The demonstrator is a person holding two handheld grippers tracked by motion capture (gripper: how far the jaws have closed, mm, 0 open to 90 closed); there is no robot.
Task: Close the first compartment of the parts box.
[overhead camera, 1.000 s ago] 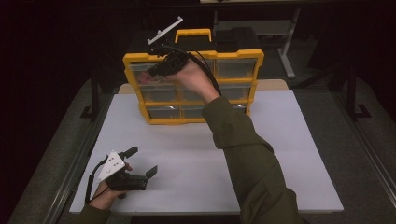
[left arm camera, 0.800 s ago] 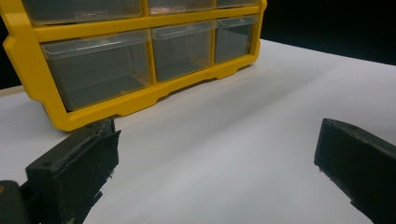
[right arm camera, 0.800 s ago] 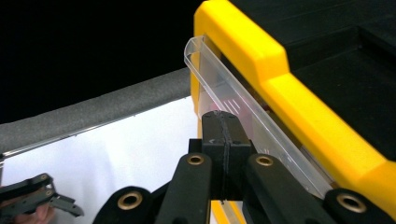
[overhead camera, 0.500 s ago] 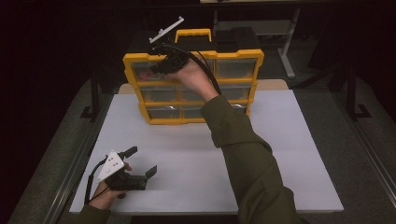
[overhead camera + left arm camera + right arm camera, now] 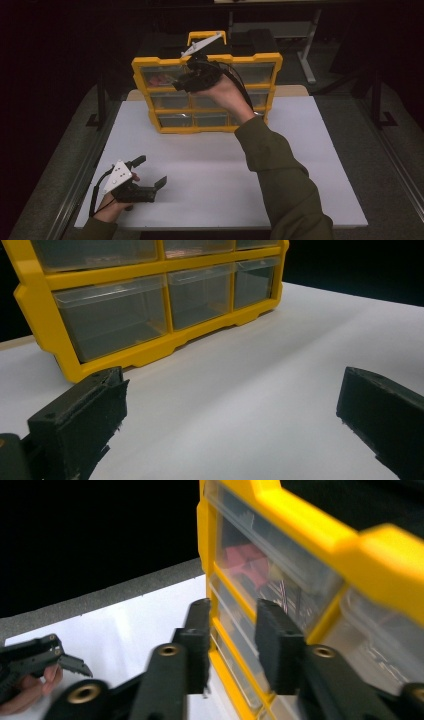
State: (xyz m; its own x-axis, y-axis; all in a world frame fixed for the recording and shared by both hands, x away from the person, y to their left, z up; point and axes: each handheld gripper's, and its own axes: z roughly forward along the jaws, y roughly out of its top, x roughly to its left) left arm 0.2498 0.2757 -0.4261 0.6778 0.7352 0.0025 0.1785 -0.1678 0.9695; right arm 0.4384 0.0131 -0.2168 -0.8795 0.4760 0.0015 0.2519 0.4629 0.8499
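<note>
A yellow drawer cabinet [image 5: 206, 129] [image 5: 45, 310] [image 5: 300, 525] with clear drawers stands at the back of the white table [image 5: 225, 165]. Its top left drawer [image 5: 157, 79] [image 5: 250, 565] holds pink and red bits. My right gripper [image 5: 178, 85] [image 5: 232, 610] hovers just in front of that drawer, pointing left. Its jaws have just been opening and stand a little apart with nothing between them. My left gripper [image 5: 150, 171] [image 5: 232, 380] rests low on the table's front left, jaws wide open and bare, facing the cabinet's bottom row.
The table's left edge runs close beside the left hand [image 5: 112, 202]. A dark floor surrounds the table, with metal frame legs [image 5: 307, 60] behind the cabinet at the back right. The right forearm [image 5: 280, 170] crosses the table's middle right.
The right gripper has shifted slightly right and down in front of the top row, and its jaws have parted. The left gripper has stayed put.
</note>
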